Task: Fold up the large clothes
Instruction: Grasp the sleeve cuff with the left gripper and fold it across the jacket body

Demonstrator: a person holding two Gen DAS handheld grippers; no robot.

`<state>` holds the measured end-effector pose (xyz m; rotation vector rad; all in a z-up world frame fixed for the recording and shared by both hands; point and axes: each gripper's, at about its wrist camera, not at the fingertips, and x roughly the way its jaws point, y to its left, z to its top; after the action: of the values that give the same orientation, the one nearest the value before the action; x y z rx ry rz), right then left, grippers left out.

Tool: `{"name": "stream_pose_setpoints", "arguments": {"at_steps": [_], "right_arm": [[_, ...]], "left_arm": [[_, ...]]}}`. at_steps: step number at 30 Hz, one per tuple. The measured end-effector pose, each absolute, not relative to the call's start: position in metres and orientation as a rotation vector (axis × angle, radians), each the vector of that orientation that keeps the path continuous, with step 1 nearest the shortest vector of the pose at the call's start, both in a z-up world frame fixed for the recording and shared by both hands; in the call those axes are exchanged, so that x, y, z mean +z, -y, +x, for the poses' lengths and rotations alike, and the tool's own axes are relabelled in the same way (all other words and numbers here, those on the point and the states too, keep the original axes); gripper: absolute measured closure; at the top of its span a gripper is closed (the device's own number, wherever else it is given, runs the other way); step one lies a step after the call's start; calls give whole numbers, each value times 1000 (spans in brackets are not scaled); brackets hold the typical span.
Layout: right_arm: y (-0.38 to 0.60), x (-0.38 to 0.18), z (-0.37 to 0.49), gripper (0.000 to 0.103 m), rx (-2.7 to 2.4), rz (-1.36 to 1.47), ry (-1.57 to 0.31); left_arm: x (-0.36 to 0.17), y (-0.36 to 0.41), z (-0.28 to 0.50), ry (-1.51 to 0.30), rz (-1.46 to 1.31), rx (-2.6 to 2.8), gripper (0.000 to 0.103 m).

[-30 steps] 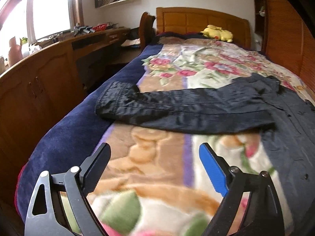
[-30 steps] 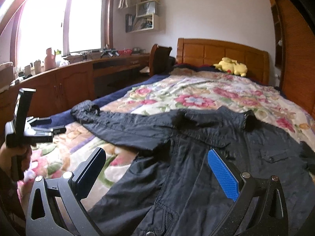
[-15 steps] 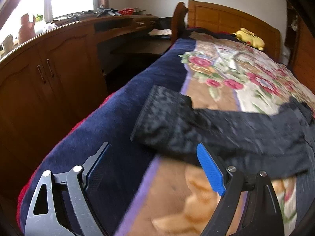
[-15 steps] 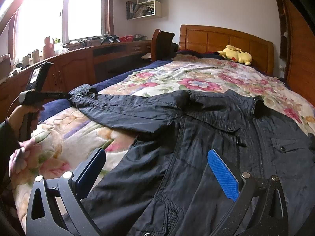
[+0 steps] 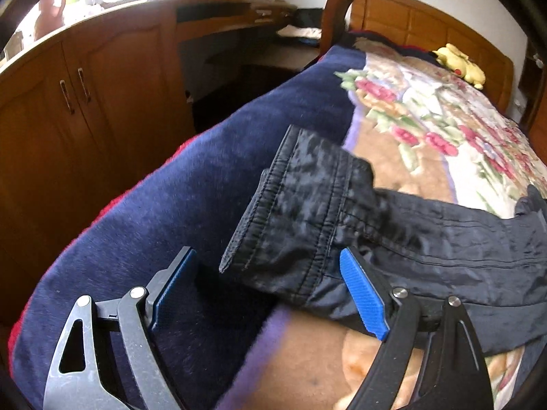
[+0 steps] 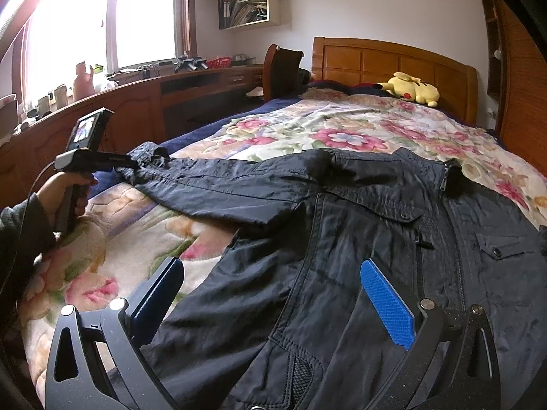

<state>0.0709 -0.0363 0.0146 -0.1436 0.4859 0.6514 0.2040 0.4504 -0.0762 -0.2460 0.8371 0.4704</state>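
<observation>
A: Left wrist view, item one: black jacket point(image 5: 444, 239), laid flat on the floral blanket point(image 5: 444, 130) of the bed. Its sleeve cuff point(image 5: 290, 212) lies at the blanket's navy border.

B: Position of cuff against tool?

A: Just ahead of the left gripper point(image 5: 270, 273), its near corner between the two blue pads. Jaws wide but closing; the pads do not yet press the cloth.

B: Long axis?

A: The sleeve point(image 6: 218, 184) runs from the cuff across the bed toward the jacket's body, crosswise to the left gripper's line of reach.

B: Item two?

A: Right gripper point(image 6: 273, 290), spread, nothing pinched, poised over the jacket's front near the hem. It is well apart from the cuff.

B: Nearer hand for the sleeve fold?

A: The left, in my judgement; it need only close on the cuff.
</observation>
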Motion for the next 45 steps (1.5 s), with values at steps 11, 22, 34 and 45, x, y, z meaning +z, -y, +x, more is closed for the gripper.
{"name": "stream_pose_setpoints", "arguments": {"at_steps": [11, 22, 34, 45], "right_arm": [[38, 14, 71, 0, 651, -141, -483], [62, 36, 56, 0, 652, -94, -413], [127, 47, 46, 0, 542, -131, -341], [180, 50, 59, 0, 418, -63, -364]], "left_arm": [[-81, -433, 214, -885, -233, 347, 87], [24, -342, 182, -725, -61, 295, 94], [71, -180, 152, -594, -5, 24, 95], [49, -75, 120, -572, -4, -184, 95]]}}
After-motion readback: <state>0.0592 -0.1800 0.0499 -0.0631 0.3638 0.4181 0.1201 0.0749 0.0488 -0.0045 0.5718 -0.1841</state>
